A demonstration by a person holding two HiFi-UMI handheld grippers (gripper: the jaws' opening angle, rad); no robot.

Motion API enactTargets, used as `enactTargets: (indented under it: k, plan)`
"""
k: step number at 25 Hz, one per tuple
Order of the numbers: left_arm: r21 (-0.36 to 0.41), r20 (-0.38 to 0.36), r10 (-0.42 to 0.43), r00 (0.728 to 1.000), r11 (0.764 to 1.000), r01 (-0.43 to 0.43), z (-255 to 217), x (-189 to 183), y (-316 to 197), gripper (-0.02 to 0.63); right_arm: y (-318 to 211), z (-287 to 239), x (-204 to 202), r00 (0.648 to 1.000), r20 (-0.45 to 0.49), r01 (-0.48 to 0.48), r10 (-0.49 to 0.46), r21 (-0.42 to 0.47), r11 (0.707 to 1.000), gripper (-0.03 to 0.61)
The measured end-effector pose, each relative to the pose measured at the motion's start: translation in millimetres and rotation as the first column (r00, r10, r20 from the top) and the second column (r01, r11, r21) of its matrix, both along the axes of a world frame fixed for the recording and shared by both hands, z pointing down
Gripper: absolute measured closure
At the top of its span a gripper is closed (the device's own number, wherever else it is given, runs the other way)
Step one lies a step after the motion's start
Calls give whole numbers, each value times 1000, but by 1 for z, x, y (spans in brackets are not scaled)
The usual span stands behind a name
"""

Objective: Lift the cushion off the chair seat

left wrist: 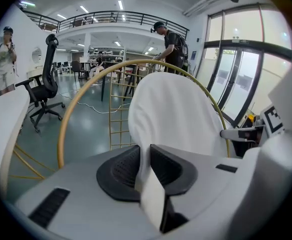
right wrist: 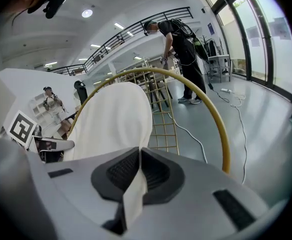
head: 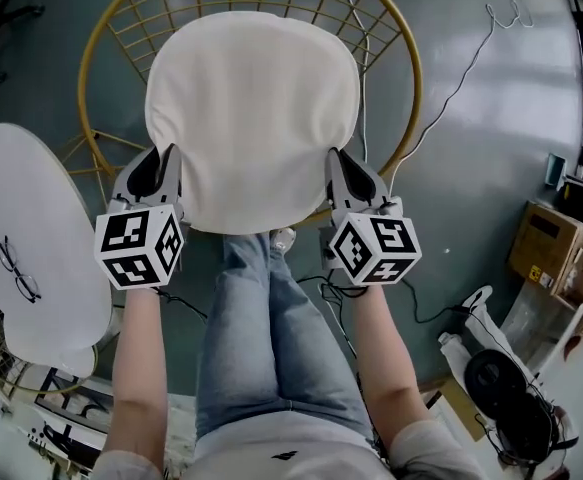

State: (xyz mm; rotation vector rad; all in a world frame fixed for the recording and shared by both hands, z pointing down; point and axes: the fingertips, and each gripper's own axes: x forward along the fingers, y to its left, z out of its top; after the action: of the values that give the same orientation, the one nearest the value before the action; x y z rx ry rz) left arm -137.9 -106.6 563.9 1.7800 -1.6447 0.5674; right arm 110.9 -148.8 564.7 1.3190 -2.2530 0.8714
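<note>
Over the wire chair (head: 99,30), my left gripper (head: 163,165) and right gripper (head: 343,165) each pinch a near corner of the white cushion (head: 251,108), jaws almost closed. Best practice: I raise both evenly, keeping the fabric clear of the rim.

cushion (head: 251,118) over chair (head: 99,30), table (head: 41,198) left

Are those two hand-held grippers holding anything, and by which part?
Both hold the white cushion: the left hand-held gripper pinches its left edge, the right hand-held gripper its right edge.
</note>
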Motion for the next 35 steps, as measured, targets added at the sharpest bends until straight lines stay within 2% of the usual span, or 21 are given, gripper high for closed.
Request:
enactTargets:
  k: [18, 26, 35]
  plan:
    - [118, 0, -45, 999, 992, 45, -113, 24, 36, 543, 21, -119, 22, 998, 31, 47, -52, 125, 991, 555]
    - [173, -10, -55, 998, 983, 56, -167, 17, 51, 543, 32, -174, 14, 997, 46, 58, -67, 175, 983, 555]
    - [238, -2, -51, 999, 970, 50, -216, 27, 65, 543, 46, -221, 24, 996, 48, 66, -79, 236, 969, 555]
